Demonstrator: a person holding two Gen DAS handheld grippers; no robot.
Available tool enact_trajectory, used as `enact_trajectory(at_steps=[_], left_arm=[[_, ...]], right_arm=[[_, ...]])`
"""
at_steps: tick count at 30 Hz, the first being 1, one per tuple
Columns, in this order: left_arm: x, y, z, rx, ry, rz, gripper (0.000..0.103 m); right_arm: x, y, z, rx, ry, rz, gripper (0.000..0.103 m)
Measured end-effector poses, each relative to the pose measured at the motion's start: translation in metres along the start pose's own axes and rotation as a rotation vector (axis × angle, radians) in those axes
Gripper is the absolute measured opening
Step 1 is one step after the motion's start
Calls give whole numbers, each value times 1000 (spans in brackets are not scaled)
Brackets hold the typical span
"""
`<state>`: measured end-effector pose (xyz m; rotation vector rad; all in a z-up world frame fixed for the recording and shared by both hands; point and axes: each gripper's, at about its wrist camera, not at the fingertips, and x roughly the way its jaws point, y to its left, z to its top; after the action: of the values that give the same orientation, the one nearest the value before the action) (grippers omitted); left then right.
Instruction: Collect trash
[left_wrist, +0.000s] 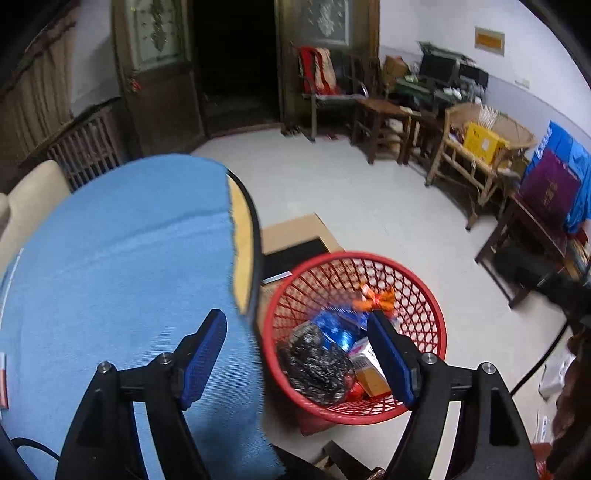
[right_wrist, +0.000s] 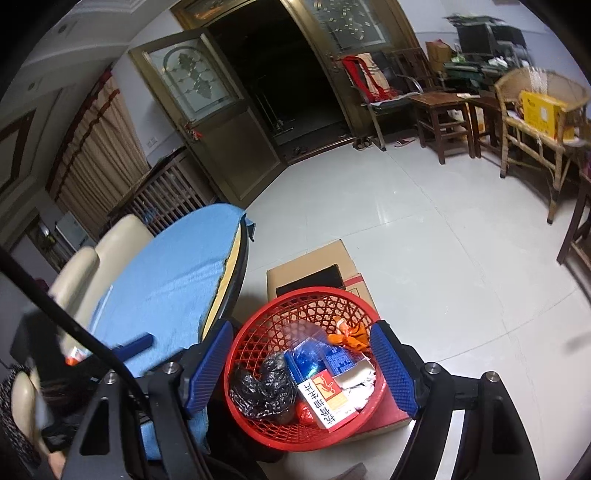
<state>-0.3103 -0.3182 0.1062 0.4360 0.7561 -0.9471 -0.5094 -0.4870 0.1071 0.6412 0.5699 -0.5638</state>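
Observation:
A red mesh basket (left_wrist: 421, 402) stands on the floor beside a round table (left_wrist: 110, 258) with a blue cloth. It holds trash: a crumpled black bag (left_wrist: 317, 365), a blue wrapper (left_wrist: 338, 326), an orange wrapper (left_wrist: 373, 299) and a small carton (left_wrist: 369, 369). My left gripper (left_wrist: 299, 332) is open and empty, straddling the table edge and the basket. In the right wrist view the basket (right_wrist: 280, 432) sits between the fingers of my right gripper (right_wrist: 301, 343), which is open and empty above it. The black bag (right_wrist: 262, 387), carton (right_wrist: 327, 400) and blue wrapper (right_wrist: 310, 358) lie inside.
Flat cardboard boxes (right_wrist: 317, 262) lie on the floor under and behind the basket. A cream chair (right_wrist: 122, 240) stands behind the table. Wooden stools (right_wrist: 443, 110), a wicker chair (right_wrist: 535, 122) with a yellow box and cluttered furniture line the far right wall. A dark doorway (right_wrist: 288, 74) is ahead.

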Motion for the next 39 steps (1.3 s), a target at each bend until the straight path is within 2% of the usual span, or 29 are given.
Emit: enact_trajectory(at_steps=[5,7,8,9,16,22,28,31,39], left_arm=[[-34,19,-6,-48,-64,53,79],[-45,28,-10,-77,-83,83,83],[-52,35,-14,-98,-86,106,92],[-55,39,-17,-110,-88,119,95],[-89,71,-44,-164,-144,210,96],[-89,91,-58,-230,-145,171,97],[-80,93,-63,-242,-112,226,98],[-78,94,-66,-241,-114,231,98],[-78,91,-71,-238,-103,178,98]], right_arm=[[5,30,-13,-88,1,-70,87],[7,44,-22,-136,-1,-112,97],[9,50,-27,-158,0,-126,97],[10,54,-30,-175,3,-133,97],[34,74,-55,-213,57,-189,97],[39,90,-66,-218,64,-219,97],[35,98,-68,-260,21,-241,99],[35,96,-67,-273,9,-260,100],[33,95,-65,-283,8,-266,100]])
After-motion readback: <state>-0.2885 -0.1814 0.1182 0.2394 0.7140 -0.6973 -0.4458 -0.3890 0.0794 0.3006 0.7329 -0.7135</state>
